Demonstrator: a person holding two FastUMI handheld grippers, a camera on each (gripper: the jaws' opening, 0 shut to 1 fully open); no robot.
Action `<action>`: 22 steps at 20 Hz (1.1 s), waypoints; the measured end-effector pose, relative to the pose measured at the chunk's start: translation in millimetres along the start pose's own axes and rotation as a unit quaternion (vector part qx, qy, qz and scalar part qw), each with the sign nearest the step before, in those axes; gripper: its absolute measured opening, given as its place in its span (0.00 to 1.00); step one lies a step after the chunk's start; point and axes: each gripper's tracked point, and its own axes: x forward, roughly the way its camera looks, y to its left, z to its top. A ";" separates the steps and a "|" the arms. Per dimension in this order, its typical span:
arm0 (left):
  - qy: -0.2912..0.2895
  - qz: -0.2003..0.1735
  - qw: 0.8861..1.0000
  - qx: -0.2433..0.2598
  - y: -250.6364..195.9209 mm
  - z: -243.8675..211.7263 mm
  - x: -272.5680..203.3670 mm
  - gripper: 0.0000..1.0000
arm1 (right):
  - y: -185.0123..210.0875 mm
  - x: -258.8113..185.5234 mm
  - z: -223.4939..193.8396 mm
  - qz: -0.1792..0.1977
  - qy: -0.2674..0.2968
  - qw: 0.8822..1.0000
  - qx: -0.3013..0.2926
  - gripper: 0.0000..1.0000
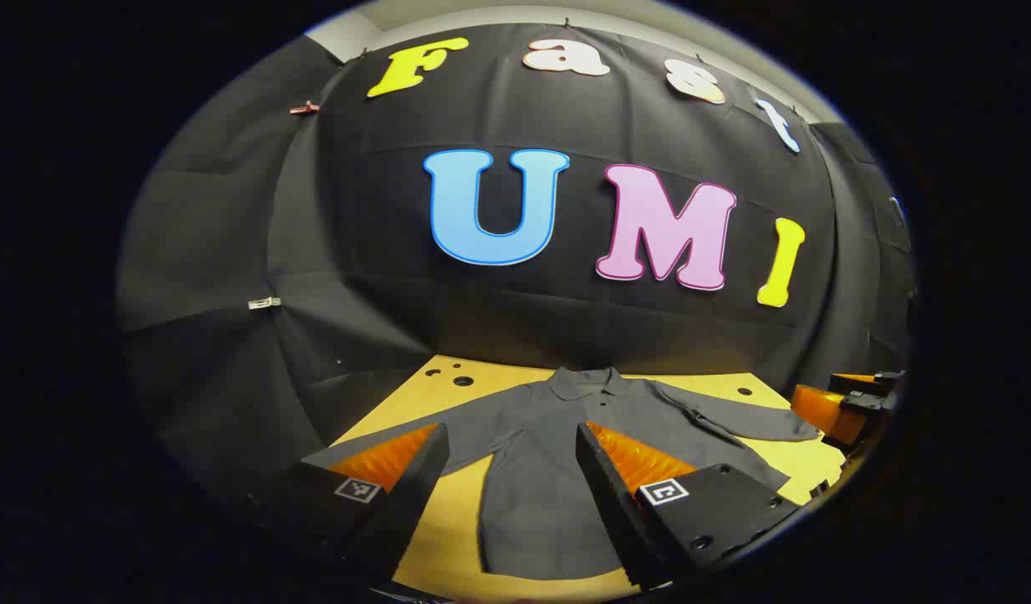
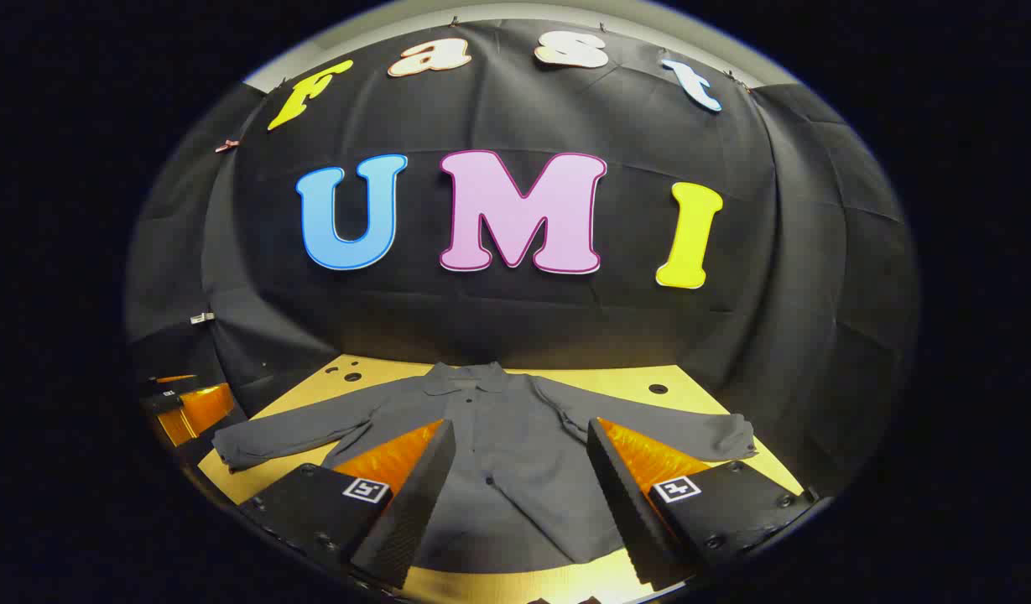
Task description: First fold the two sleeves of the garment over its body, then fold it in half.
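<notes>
one grey garment [image 1: 549, 470] lies flat in the lower centre, both sleeves spread out, on a yellow table [image 1: 448, 520]. two grippers hover over it, left gripper [image 1: 511, 457] and right gripper [image 2: 519, 457], fingers wide apart, holding nothing. black cloth wall [image 2: 817, 252] behind.

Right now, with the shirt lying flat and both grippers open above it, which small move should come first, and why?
Probably lower the right gripper toward the right sleeve's cuff. The grey shirt lies spread on the table with both sleeves outstretched, nothing folded yet, and both grippers hover open, the left gripper too.
</notes>
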 end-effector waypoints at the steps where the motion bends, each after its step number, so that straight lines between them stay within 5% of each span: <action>1: 0.000 -0.005 1.000 0.002 -5.6 1.8 5.2 0.96 | -2.2 5.4 0.4 0.001 0.001 1.000 0.003 0.98; 22: 0.041 0.021 0.999 0.021 -34.1 -16.6 53.9 0.96 | -67.8 83.3 -13.7 -0.026 0.049 0.997 0.045 0.98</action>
